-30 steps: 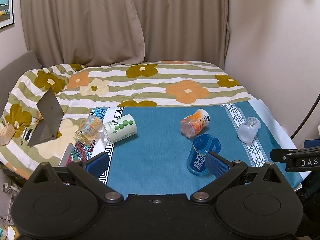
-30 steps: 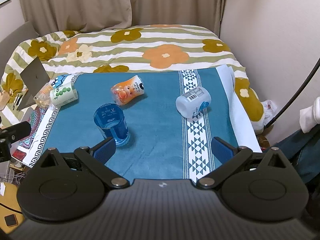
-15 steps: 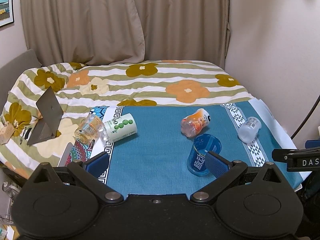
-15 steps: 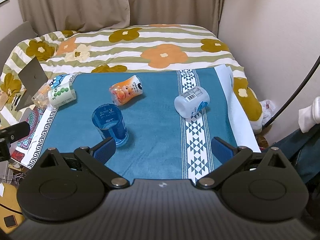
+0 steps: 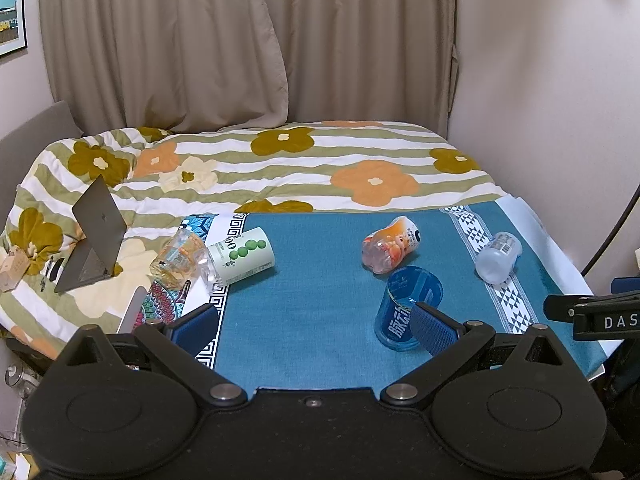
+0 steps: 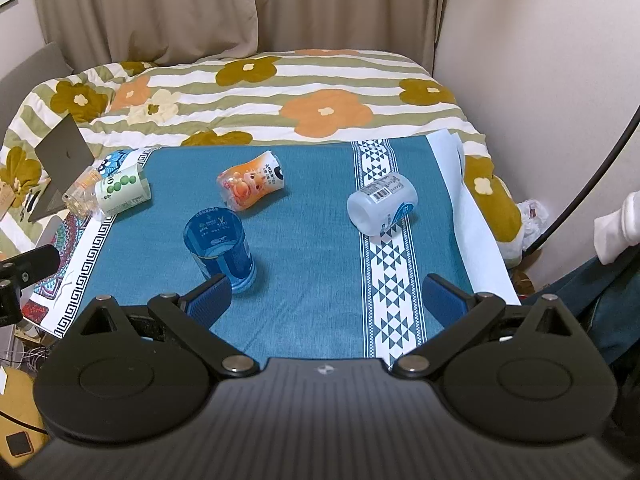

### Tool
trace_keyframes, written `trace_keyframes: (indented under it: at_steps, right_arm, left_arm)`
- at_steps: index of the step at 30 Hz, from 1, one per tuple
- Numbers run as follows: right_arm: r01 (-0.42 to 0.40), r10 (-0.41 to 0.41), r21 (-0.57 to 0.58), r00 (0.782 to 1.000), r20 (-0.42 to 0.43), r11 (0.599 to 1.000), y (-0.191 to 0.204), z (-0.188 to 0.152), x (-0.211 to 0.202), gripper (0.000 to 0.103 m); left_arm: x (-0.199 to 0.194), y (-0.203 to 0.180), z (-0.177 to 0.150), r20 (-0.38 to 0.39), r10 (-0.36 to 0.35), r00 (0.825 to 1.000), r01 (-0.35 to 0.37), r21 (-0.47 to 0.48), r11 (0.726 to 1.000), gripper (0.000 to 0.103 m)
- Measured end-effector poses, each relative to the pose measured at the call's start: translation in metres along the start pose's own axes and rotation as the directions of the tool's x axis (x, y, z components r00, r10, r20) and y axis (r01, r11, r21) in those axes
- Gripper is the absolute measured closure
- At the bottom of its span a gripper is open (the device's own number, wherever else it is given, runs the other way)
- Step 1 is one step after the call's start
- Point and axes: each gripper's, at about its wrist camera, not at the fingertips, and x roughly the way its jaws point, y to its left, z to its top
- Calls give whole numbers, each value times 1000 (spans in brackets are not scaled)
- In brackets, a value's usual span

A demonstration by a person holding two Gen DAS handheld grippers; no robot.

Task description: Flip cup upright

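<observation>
The blue cup stood upright on the teal cloth, mouth up, just ahead of the left finger of the right gripper, whose jaws were spread wide and held nothing. The left gripper was likewise spread and empty, with the same blue cup partly hidden behind its right finger. Three other containers lay on their sides: an orange cup just beyond the blue one, a white cup on the patterned stripe to the right, and a green-dotted cup at the cloth's left edge, touching a clear bottle. Since one cup was already up, the step in hand looked like choosing and reaching for the next fallen one; the white cup seemed the natural pick for the right gripper, being nearest its open jaws. To do this well, the gripper would need to come in with its fingers either side of the cup's round wall, not across its ends, and close gently, as thin plastic may buckle or squirt out. The cloth over bedding probably gives underfoot, so the cup should be rotated fully before release and set down flat on its base, away from the blue cup so neither is knocked. A round cup on its side may roll if nudged first.
</observation>
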Motion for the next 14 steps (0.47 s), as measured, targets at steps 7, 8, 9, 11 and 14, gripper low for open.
trace_keyframes:
  at_steps: [7, 8, 9, 11, 14]
  right_arm:
    - [0, 0, -2, 1000, 1, 1000, -1, 0, 0, 0]
    - [-1, 1, -2, 1000, 1, 1000, 0, 0, 0, 0]
    - [-1, 1, -2, 1000, 2, 1000, 0, 0, 0, 0]
    - [-1, 1, -2, 1000, 3, 1000, 0, 0, 0, 0]
    - [-2, 2, -11, 1000, 4, 1000, 3, 0, 0, 0]
  left_arm:
    - [-3, 1, 0, 6, 1, 1000, -1, -13, 1000, 0]
    - [-3, 1, 0, 12, 9, 1000, -9, -11, 1000, 0]
    - [-4, 1, 0, 18, 18, 1000, -18, -7, 1000, 0]
    - [-5, 1, -1, 31, 32, 999, -32, -1, 1000, 0]
    - [-5, 3, -1, 32, 48, 998, -48, 1, 999, 0]
